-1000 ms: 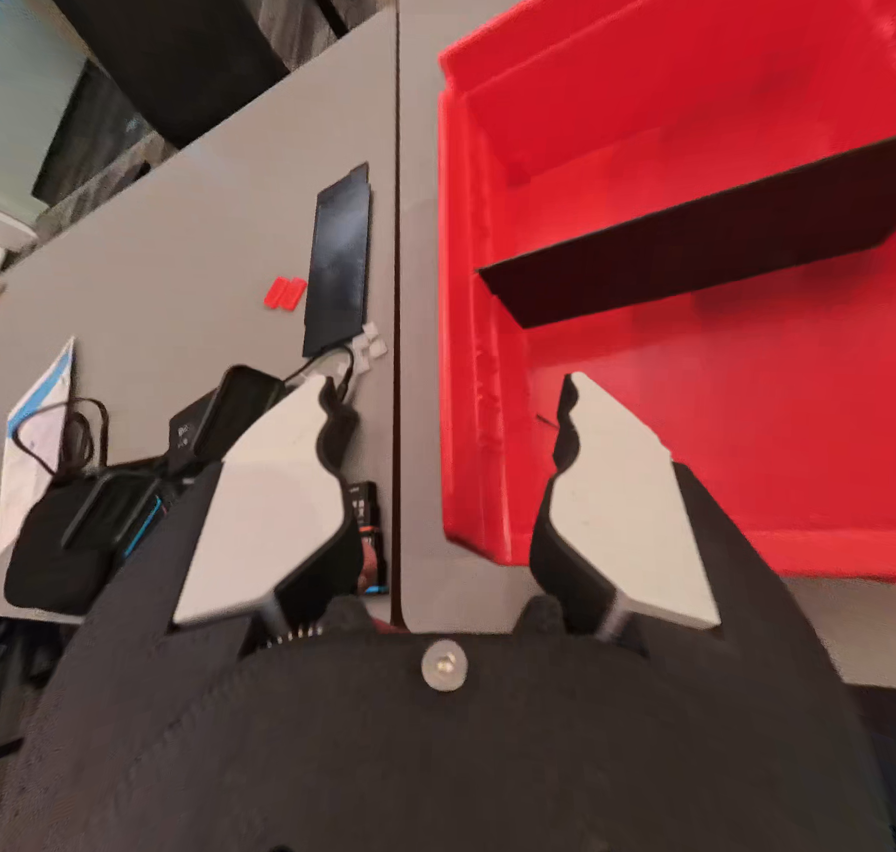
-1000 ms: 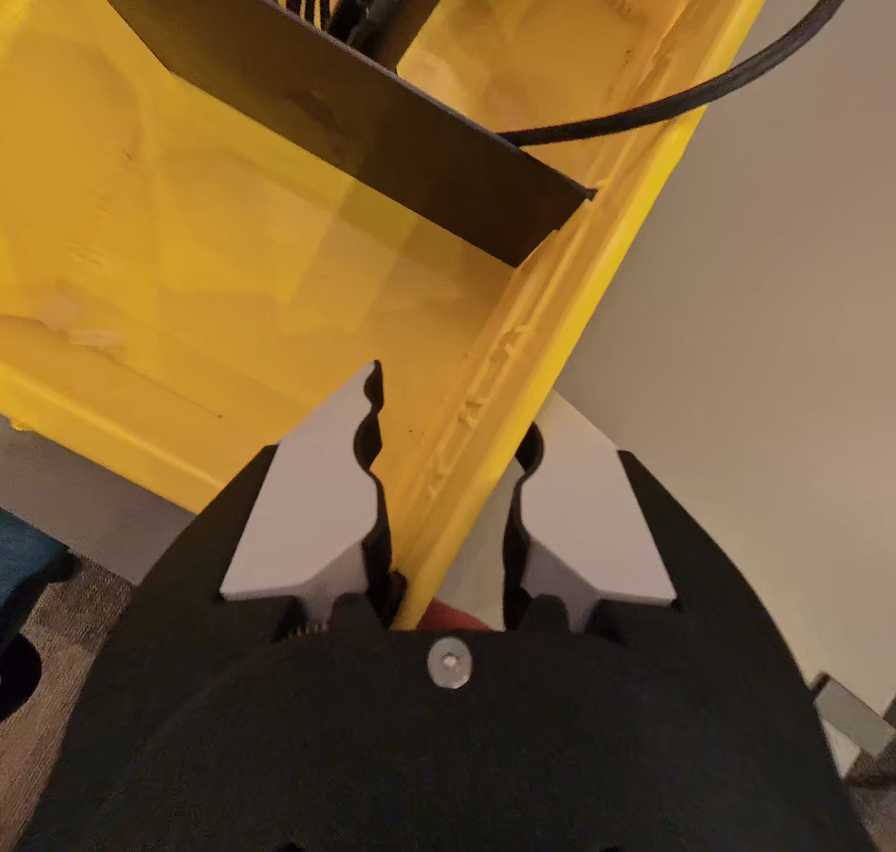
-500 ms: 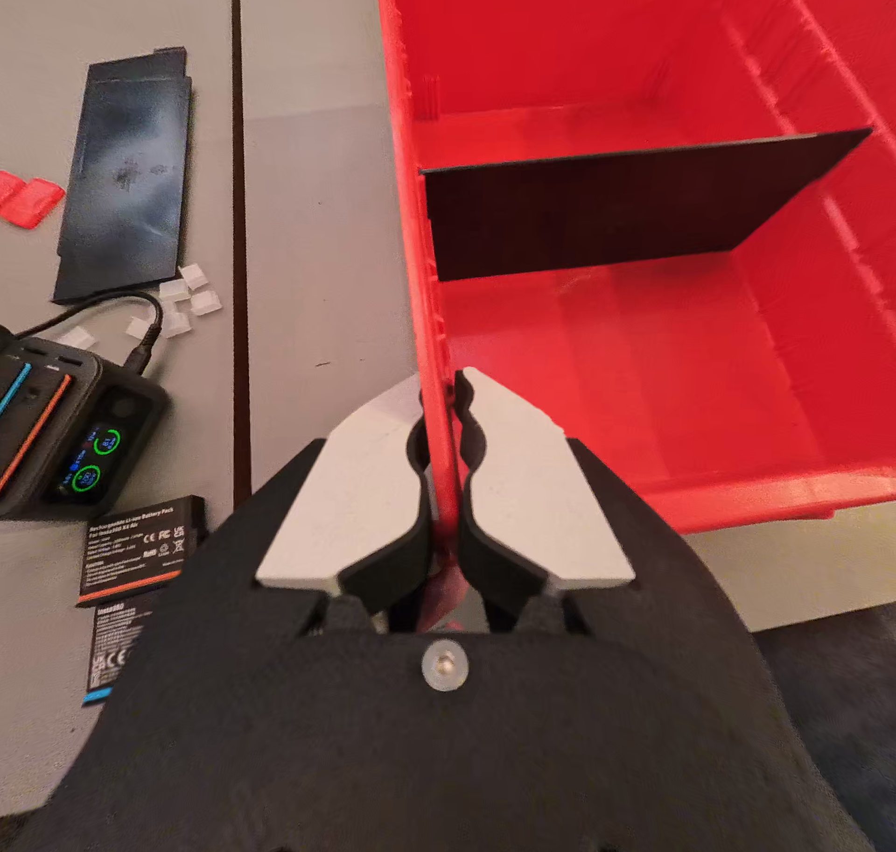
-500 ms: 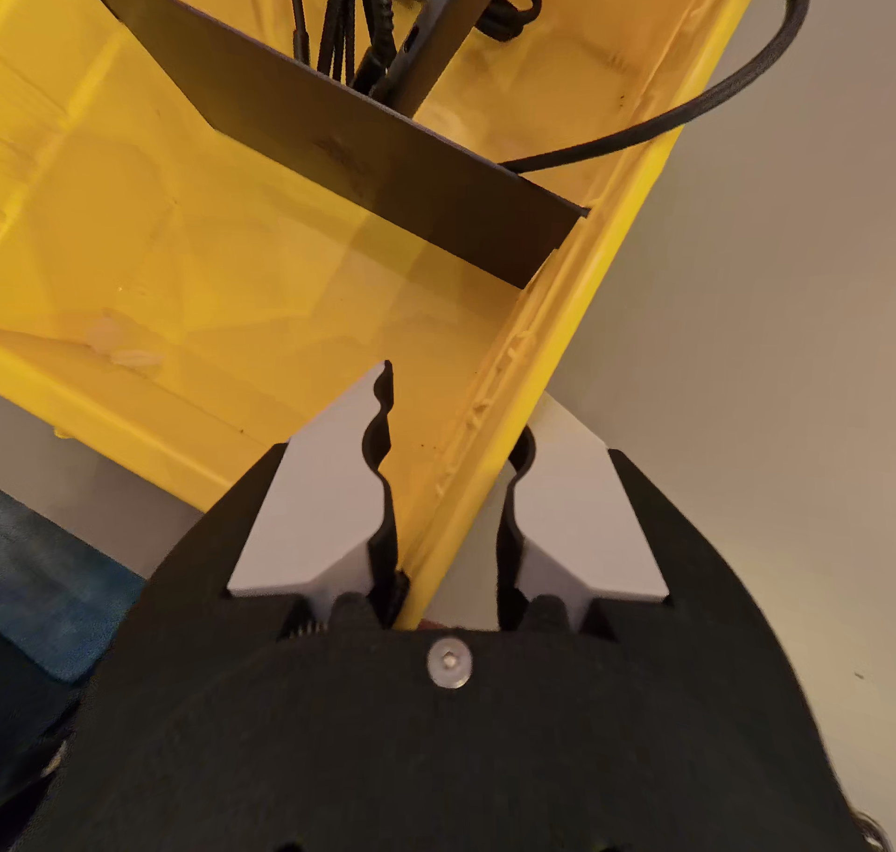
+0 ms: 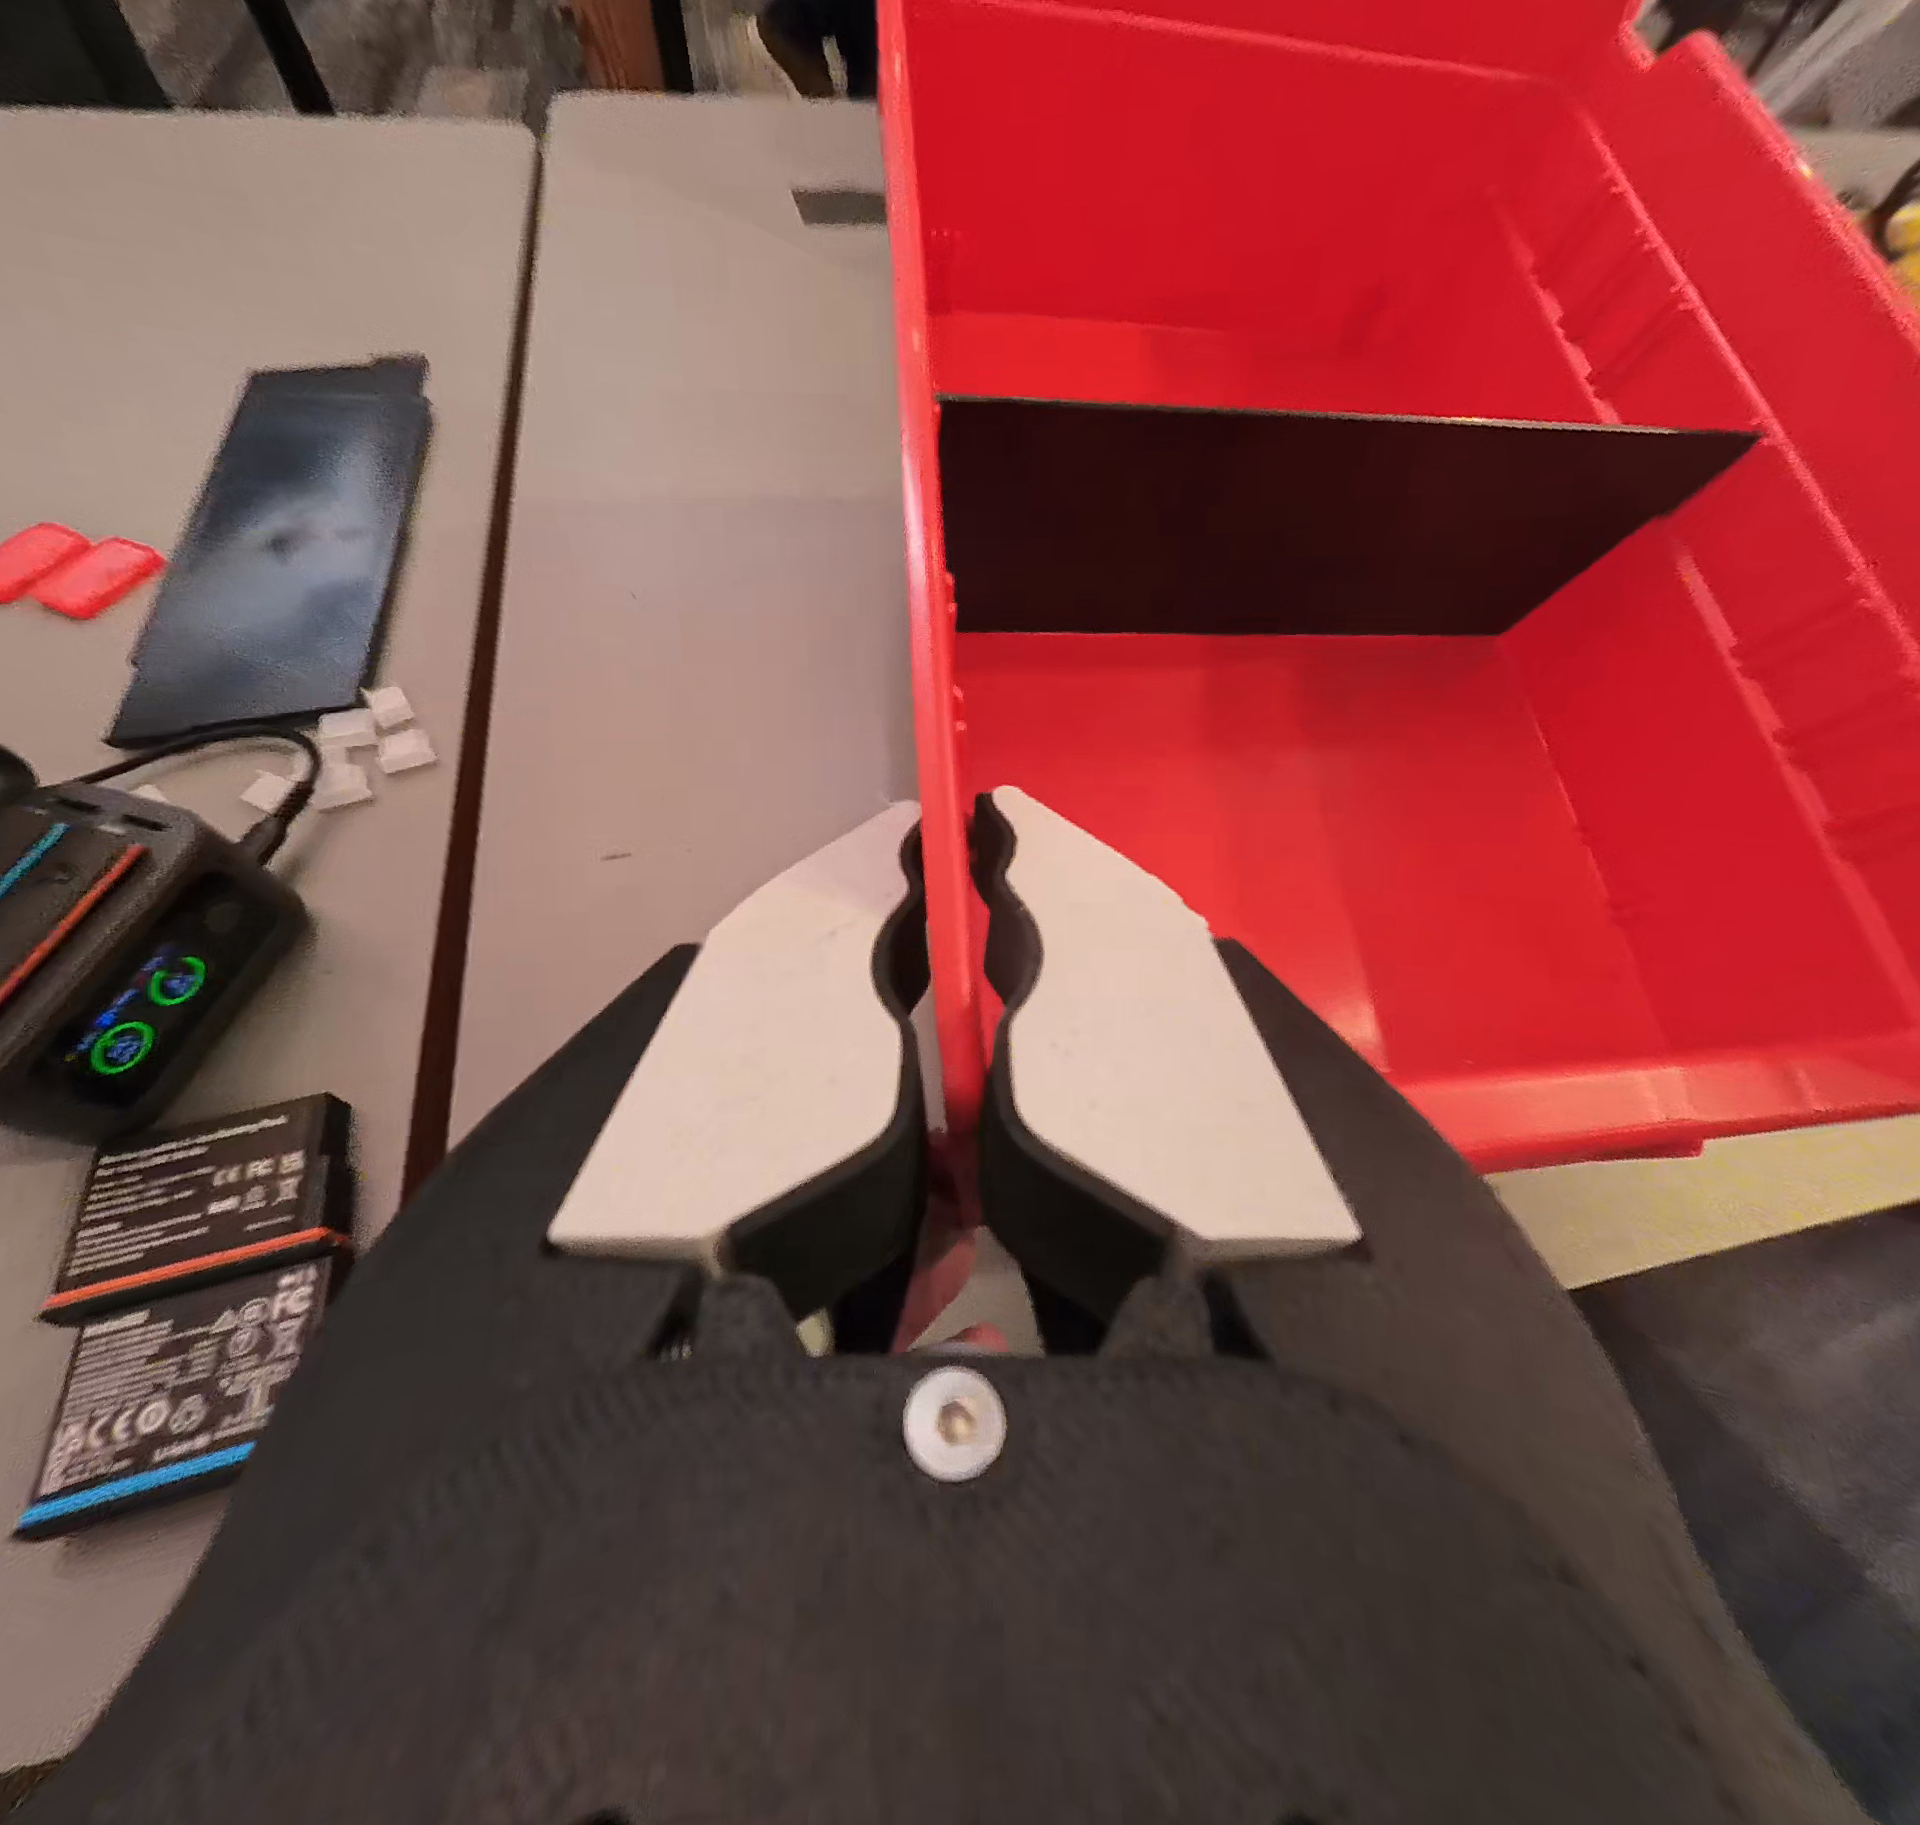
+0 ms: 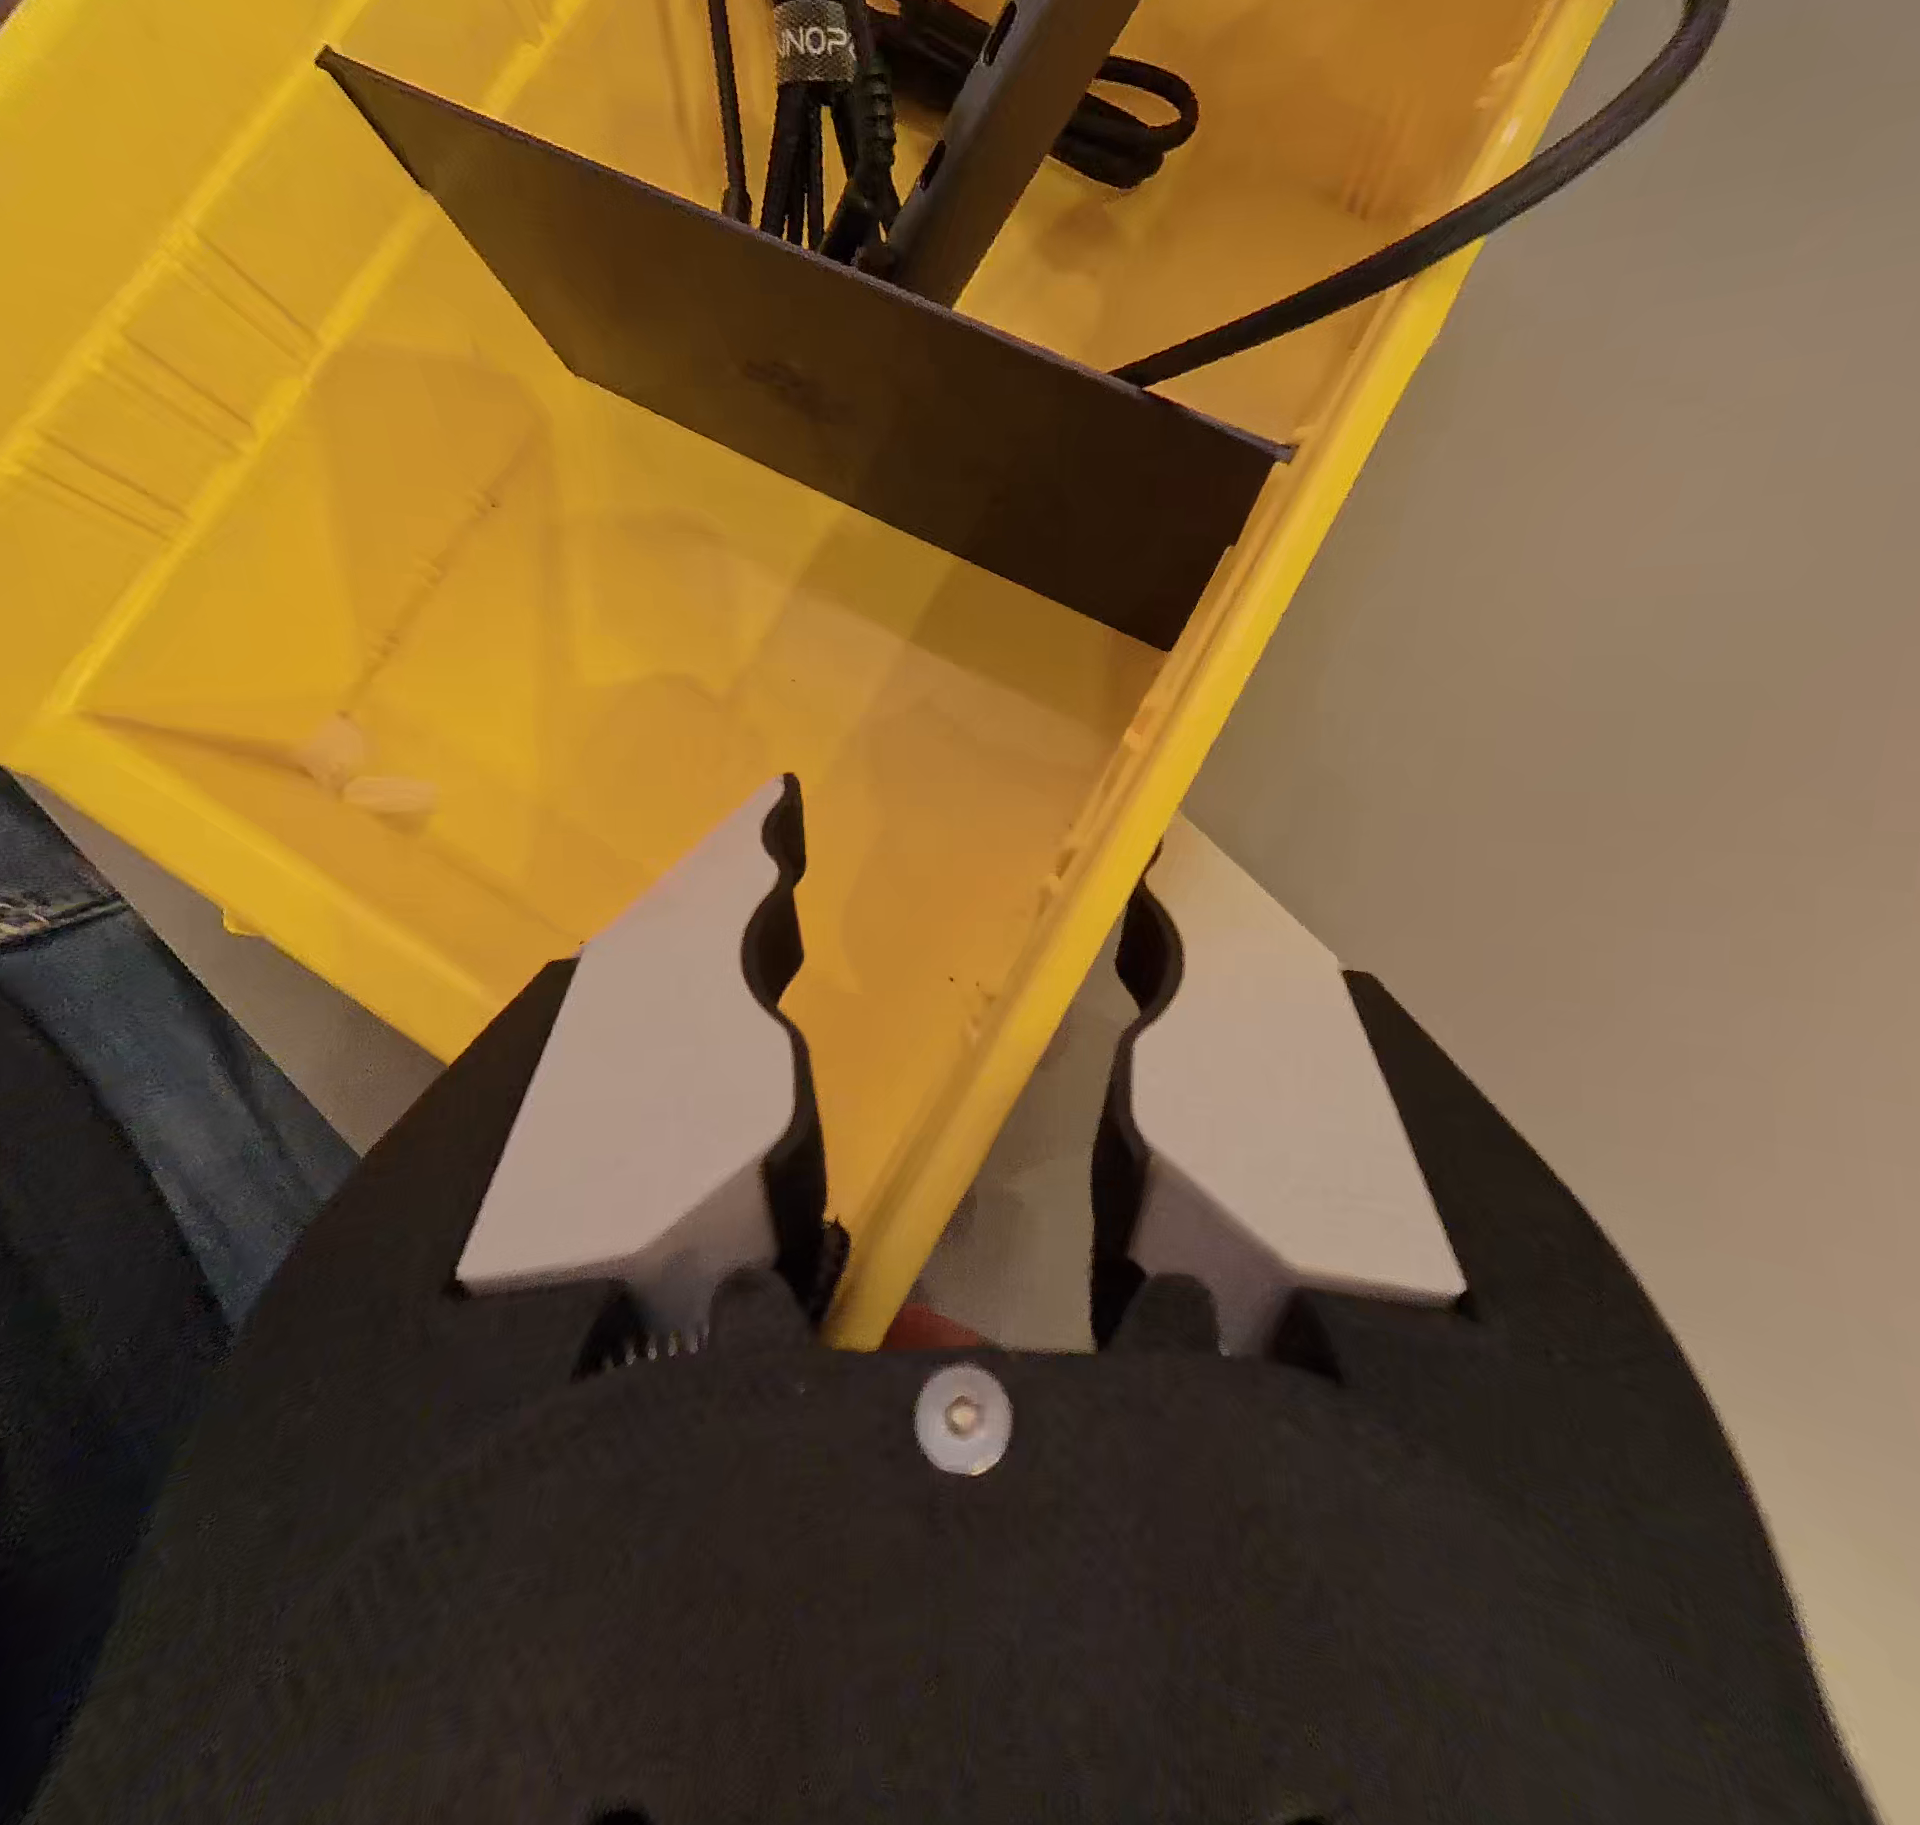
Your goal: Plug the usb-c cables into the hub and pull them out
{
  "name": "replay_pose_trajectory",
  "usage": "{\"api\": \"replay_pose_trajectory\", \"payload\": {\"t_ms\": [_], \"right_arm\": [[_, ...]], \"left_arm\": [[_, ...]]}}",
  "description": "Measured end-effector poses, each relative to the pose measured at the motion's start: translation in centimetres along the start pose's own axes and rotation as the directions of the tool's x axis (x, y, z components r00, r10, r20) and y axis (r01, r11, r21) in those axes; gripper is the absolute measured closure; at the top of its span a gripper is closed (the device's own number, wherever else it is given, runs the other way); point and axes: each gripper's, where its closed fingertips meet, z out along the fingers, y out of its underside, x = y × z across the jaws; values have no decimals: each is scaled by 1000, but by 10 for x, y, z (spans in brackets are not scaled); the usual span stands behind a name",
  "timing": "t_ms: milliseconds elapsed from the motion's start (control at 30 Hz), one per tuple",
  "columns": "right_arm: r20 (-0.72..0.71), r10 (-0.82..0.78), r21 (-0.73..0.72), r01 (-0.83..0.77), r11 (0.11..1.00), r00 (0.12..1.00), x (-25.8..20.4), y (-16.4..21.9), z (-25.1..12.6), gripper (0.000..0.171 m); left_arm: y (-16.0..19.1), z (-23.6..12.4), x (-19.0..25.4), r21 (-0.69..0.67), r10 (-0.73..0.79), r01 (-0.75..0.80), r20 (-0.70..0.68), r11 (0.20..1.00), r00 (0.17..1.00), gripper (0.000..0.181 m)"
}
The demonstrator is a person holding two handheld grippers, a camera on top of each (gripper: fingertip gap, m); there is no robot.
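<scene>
Nothing seems plugged yet: cables (image 6: 821,113) and hub (image 6: 997,102) lie beyond the yellow bin's (image 6: 1340,487) divider, right tool (image 6: 966,861) astride its wall ungripped, left tool (image 5: 948,819) clamping the red bin (image 5: 940,736).

Workshop or lab bench: grey tables (image 5: 675,528), battery charger (image 5: 114,996) (lit), parts bins (image 5: 1455,892)

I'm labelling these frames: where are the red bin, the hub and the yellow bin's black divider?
red bin (image 5: 1455,892): left wrist view, bare floor of near compartment.
hub (image 6: 997,113): right wrist view, its slim grey body.
black divider (image 6: 831,404): right wrist view, its flat face.
</scene>
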Motion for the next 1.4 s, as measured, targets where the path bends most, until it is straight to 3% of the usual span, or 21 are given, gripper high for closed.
{"api": "replay_pose_trajectory", "payload": {"t_ms": [167,400,700,833,967,1100,1267,1400], "right_arm": [[57,-20,28,18,999,998,-44,-26,29,105],[168,-70,77,58,995,983,-129,-68,79,82],[309,-146,107,118,987,940,-240,-122,142,59],[427,-134,116,93,989,894,-278,-141,153,49],[339,-197,199,134,971,920,-259,-154,135,43],[347,-214,388,68,919,913,-243,-166,67,53],[409,-192,506,-46,862,892,-238,-157,-20,49],[441,-141,546,-140,826,886,-249,-136,-61,43]], "left_arm": [[-22,-33,-11,133,-73,67,41,989,996,176],[-44,-72,-21,270,-139,119,54,955,989,176],[-67,-104,-21,390,-174,153,21,908,984,176],[-74,-112,-19,419,-173,156,4,894,985,176],[-81,-112,-7,428,-159,153,-21,891,987,176],[-89,-91,27,406,-116,135,-71,904,991,176],[-95,-40,103,345,-52,114,-184,932,982,176],[-93,1,183,264,-26,116,-321,957,947,177]]}}
